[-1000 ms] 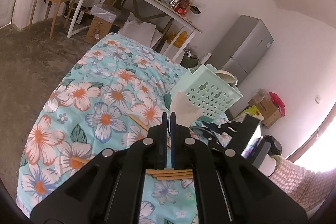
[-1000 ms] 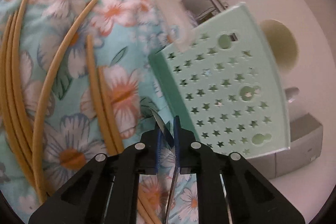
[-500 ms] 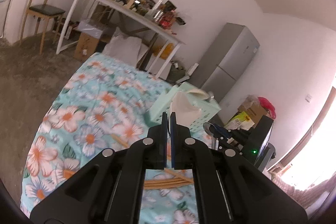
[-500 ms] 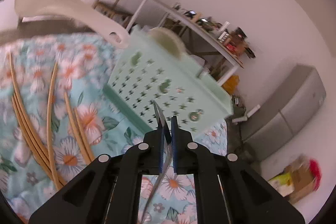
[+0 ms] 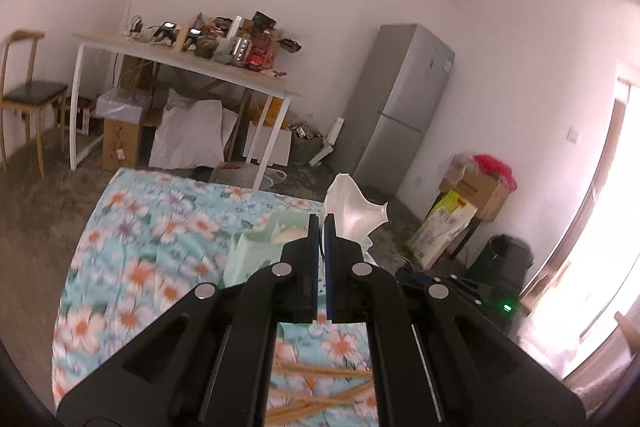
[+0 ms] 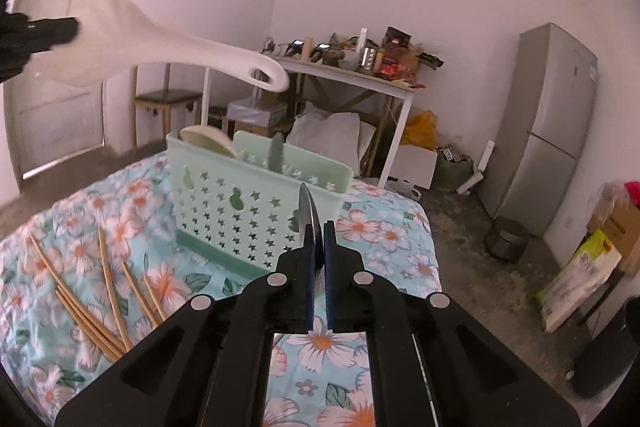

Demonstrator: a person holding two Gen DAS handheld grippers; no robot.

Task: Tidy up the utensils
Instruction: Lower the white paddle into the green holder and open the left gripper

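Note:
My left gripper (image 5: 319, 223) is shut on a white plastic rice paddle (image 5: 352, 211), held in the air above the table. From the right wrist the paddle (image 6: 168, 47) hangs at upper left, its handle with a hole pointing right, the left gripper (image 6: 68, 27) on its wide end. My right gripper (image 6: 319, 227) is shut on a thin metal utensil (image 6: 307, 207), seen edge-on, just before the mint-green star-holed basket (image 6: 248, 211). A beige spoon (image 6: 208, 141) and a grey handle (image 6: 277, 151) stand in the basket. Several bamboo chopsticks (image 6: 100, 287) lie on the floral cloth.
The floral-covered table (image 6: 384, 227) ends just behind the basket and to its right. Beyond stand a white desk with clutter (image 5: 224, 67), a wooden chair (image 5: 28, 95), a grey fridge (image 5: 404, 107) and cardboard boxes (image 5: 476, 187) on the floor.
Both grippers have risen off the cloth with their utensils. The right one has rolled, so the basket now looks upright. The paddle has gone up above the basket.

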